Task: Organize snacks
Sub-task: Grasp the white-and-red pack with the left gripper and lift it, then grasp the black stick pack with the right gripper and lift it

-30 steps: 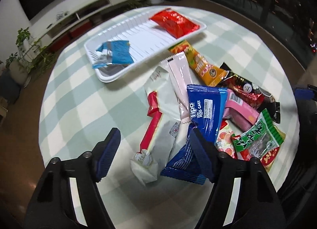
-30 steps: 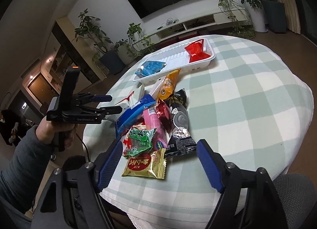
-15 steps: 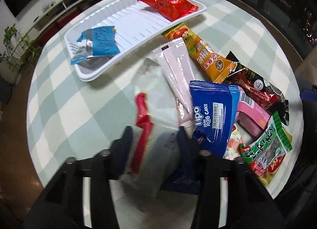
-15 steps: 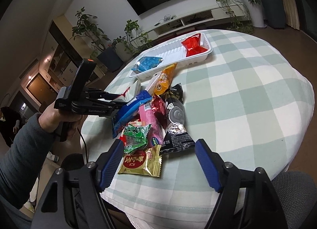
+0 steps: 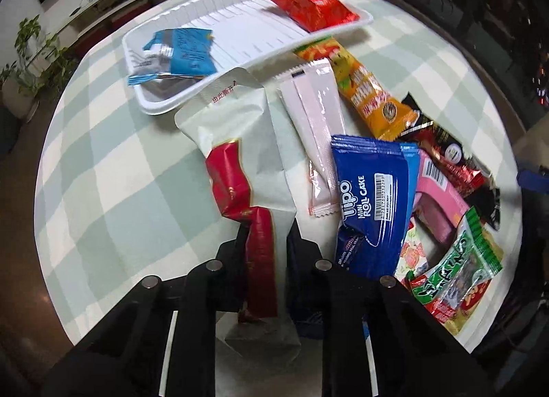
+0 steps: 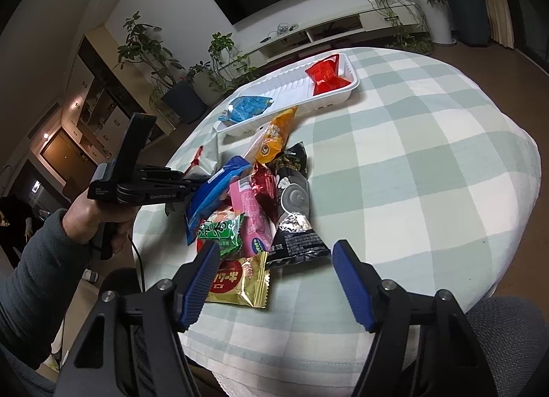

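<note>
A living room with a wall television and potted plants surrounds a round table (image 6: 429, 170) under a green-and-white checked cloth. The white-and-red snack packet (image 5: 247, 163) is lifted off the cloth at its near end, pinched there by the left gripper (image 5: 266, 235), whose jaws are closed tight on the wrapper; its far end reaches toward the white tray (image 5: 240, 30), which already holds a blue packet (image 5: 182, 54) and a red packet (image 5: 305, 7). Just beside it lie a pale pink sachet (image 5: 315, 136) and the blue roll cake pack (image 5: 374, 205), at the edge of the heap of loose snacks. The grip sits on the thin end of a limp wrapper, so the packet could slide free or swing on the way, and its drooping far end might catch the tray rim or drag the sachet along. The right gripper (image 6: 274, 280) hovers with jaws spread wide over the gold packet (image 6: 240, 280), holding nothing.
</note>
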Demonstrator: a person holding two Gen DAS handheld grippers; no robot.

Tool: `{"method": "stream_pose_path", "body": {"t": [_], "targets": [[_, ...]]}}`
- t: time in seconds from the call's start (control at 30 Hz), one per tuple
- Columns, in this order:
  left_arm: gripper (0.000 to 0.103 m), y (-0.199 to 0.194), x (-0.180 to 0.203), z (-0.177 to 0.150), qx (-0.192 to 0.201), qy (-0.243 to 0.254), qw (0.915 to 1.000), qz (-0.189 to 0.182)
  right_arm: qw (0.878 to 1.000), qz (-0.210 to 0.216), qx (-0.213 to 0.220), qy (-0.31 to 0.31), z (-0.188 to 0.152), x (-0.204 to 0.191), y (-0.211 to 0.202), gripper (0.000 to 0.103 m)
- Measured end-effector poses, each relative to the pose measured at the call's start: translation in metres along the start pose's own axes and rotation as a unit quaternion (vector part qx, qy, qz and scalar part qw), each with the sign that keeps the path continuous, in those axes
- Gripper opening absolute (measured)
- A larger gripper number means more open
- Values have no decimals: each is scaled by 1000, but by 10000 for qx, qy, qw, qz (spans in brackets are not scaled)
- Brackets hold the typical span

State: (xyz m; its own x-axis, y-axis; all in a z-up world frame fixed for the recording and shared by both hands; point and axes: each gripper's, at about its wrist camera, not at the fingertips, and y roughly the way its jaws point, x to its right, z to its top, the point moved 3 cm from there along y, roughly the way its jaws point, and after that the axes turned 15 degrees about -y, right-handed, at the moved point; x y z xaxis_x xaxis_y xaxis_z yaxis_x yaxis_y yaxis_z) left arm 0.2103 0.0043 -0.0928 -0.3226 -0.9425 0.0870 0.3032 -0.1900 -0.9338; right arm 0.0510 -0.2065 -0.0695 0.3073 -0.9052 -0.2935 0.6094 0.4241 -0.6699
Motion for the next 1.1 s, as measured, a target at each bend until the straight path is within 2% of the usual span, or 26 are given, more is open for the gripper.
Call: {"method": "stream_pose_path", "body": {"t": [0.23, 0.37, 0.53, 0.77, 0.93, 1.1], "targets": [[17, -38, -24, -11, 490, -736, 9948, -514, 9992, -297, -157, -216, 10, 5, 4, 66], [17, -64, -39, -29, 823, -1261, 9847, -872, 9969, -452, -445, -467, 22, 7, 18, 65], [17, -89, -41, -67, 1096, -1721, 9720, -1162, 9913, -522, -838, -875, 37, 4, 45, 57], [17, -95, -27, -105, 1215, -2031, 9620, -1359, 9820, -640, -1368, -1135, 42, 3, 81, 48], [17, -89, -21, -112, 1215, -2116, 9599, -1378, 9783, -683, -1588, -1139, 34, 4, 94, 45], [17, -84, -19, -111, 1200, -2173, 9578, -1453, 9754, -827, -1606, -1263, 37, 2, 99, 41]]}}
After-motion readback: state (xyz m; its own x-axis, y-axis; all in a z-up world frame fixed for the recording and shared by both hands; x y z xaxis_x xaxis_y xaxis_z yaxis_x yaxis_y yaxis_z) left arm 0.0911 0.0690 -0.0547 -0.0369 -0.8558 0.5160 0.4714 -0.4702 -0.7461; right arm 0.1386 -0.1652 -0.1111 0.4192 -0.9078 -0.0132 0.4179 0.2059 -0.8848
